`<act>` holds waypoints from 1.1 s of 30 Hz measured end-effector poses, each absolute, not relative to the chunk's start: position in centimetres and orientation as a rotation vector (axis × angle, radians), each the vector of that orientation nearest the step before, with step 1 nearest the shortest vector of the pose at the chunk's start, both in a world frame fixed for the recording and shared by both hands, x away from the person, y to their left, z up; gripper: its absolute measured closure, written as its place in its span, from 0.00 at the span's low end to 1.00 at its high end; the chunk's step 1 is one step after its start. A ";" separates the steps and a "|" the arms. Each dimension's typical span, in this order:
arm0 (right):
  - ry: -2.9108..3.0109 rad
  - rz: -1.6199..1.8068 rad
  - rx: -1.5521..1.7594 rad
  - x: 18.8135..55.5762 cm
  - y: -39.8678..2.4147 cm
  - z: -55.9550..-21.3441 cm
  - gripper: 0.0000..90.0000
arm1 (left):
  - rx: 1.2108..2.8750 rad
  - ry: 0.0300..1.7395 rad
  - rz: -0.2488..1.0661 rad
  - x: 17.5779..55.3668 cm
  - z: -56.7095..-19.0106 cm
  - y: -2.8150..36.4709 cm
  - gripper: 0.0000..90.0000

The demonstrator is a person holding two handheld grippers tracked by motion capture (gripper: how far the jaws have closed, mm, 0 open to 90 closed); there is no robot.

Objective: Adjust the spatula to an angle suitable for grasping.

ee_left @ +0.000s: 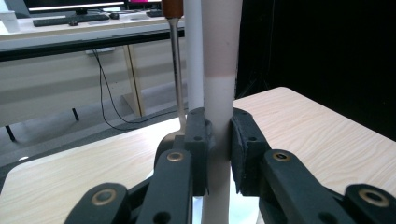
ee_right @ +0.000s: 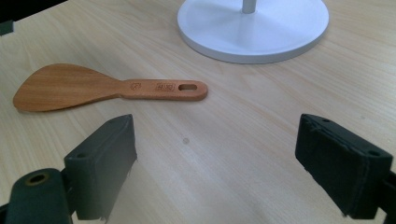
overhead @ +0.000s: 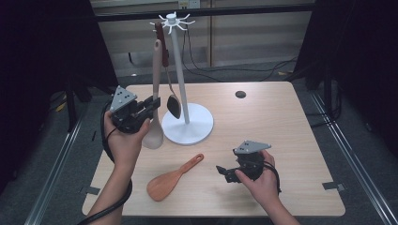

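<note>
A pale beige spoon (overhead: 156,79) stands upright just left of the white hanging stand (overhead: 179,65), its bowl (overhead: 153,133) low over the table. My left gripper (overhead: 152,104) is shut on its handle; in the left gripper view the pads (ee_left: 198,140) press the pale handle (ee_left: 219,70) from both sides. A metal spoon with a brown handle (overhead: 173,105) hangs from the stand's top hooks. A wooden rice paddle (overhead: 171,178) lies flat near the front of the table. My right gripper (overhead: 223,172) rests low at the front right, open, facing the paddle (ee_right: 93,88), nothing between its jaws.
The stand's round white base (ee_right: 254,28) sits mid-table behind the paddle. The stand's pole (ee_left: 194,56) and the hanging spoon's shaft (ee_left: 176,60) rise right behind the held handle. A dark grommet hole (overhead: 241,94) marks the wooden table (overhead: 281,126) at the back.
</note>
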State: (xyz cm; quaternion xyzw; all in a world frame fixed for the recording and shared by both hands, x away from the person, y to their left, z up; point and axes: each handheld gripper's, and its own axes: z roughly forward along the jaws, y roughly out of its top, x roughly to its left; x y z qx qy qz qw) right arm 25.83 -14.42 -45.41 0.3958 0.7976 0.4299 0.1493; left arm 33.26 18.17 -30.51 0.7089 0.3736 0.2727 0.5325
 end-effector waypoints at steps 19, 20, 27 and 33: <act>2.297 1.246 1.130 25.8 -14.4 -45.4 0.13 | 1.693 0.880 0.673 34.6 -29.1 16.3 0.87; 2.297 1.246 1.130 25.8 -14.4 -45.4 0.13 | 1.696 0.881 0.676 34.7 -29.1 16.3 0.87; 2.300 1.245 1.129 25.8 -14.3 -45.4 0.13 | 1.704 0.893 0.686 35.1 -29.1 15.8 0.87; 2.303 1.247 1.126 25.8 -14.3 -45.4 0.13 | 1.710 0.913 0.689 35.4 -29.4 15.7 0.87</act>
